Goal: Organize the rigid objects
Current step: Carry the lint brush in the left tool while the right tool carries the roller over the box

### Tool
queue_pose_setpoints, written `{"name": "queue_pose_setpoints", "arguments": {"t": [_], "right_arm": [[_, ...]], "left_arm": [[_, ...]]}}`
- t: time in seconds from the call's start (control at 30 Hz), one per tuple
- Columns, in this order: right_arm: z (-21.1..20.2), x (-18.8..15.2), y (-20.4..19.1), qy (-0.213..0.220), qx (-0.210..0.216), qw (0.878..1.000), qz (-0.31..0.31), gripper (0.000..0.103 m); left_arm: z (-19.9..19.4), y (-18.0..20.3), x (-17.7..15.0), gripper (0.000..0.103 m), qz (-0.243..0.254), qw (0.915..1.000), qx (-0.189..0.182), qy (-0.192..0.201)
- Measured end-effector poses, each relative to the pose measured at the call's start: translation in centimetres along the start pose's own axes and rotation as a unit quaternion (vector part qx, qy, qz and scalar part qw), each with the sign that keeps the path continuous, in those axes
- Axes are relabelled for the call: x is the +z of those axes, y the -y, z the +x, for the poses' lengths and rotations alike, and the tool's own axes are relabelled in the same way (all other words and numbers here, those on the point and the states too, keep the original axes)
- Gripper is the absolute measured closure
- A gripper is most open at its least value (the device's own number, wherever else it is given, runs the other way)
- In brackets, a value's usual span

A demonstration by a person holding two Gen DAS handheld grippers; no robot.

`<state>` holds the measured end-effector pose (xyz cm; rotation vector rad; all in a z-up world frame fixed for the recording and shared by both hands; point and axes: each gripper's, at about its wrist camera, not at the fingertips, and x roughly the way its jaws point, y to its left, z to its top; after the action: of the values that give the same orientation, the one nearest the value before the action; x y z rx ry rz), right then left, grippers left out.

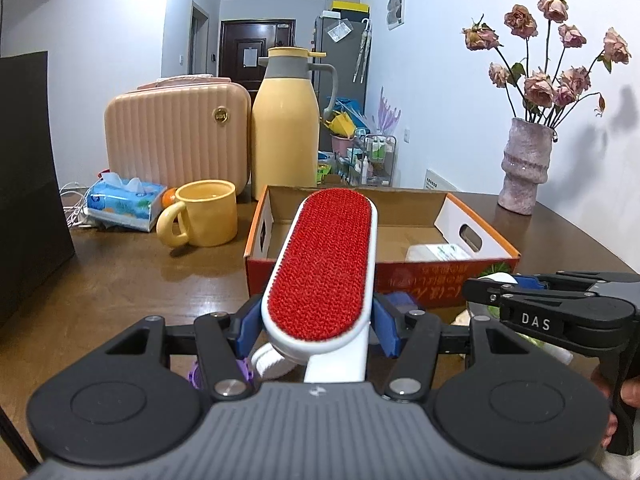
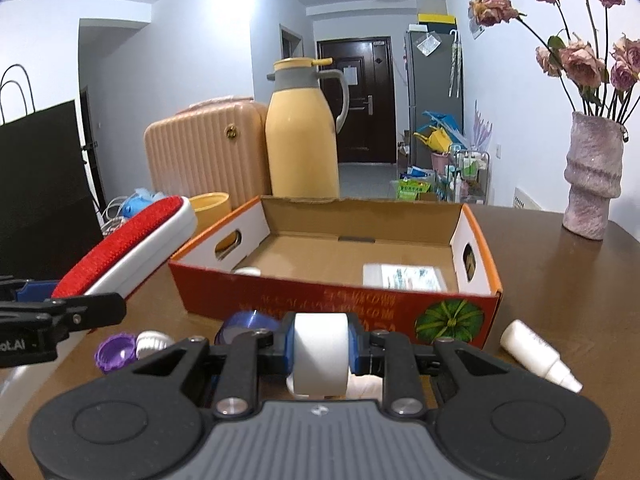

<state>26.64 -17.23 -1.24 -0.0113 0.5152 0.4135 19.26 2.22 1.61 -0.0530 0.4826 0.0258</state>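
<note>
On the near side of the cardboard box [image 2: 336, 256], both grippers are loaded. The left gripper [image 1: 316, 326] is clamped across the white body of the lint brush [image 1: 320, 264], whose red pad points toward the box. The brush looks stiff and light; held near its handle end, the long head could swing. The right gripper [image 2: 320, 350] is closed on a white roll [image 2: 320, 354], probably light and firm but smooth-sided, so best pinched across its flat faces. A small white bottle [image 2: 538, 354] lies on the table [image 2: 560, 280] to the right.
</note>
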Motion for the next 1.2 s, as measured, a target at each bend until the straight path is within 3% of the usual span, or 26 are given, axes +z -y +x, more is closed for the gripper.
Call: {"name": "queue_pose_setpoints", "arguments": {"t": [0.5,1.2], "right_arm": [[2.0,3.4,1.7,0.027,-0.009,1.000,0.012,0.079],[7.9,7.1,4.9,0.038,-0.038,0.998,0.035,0.079]], "left_arm": [[3.8,1.0,3.9,0.045,0.005,0.9999,0.007,0.009],[12.2,2.4,8.2,0.045,-0.009,0.9998,0.015,-0.004]]}}
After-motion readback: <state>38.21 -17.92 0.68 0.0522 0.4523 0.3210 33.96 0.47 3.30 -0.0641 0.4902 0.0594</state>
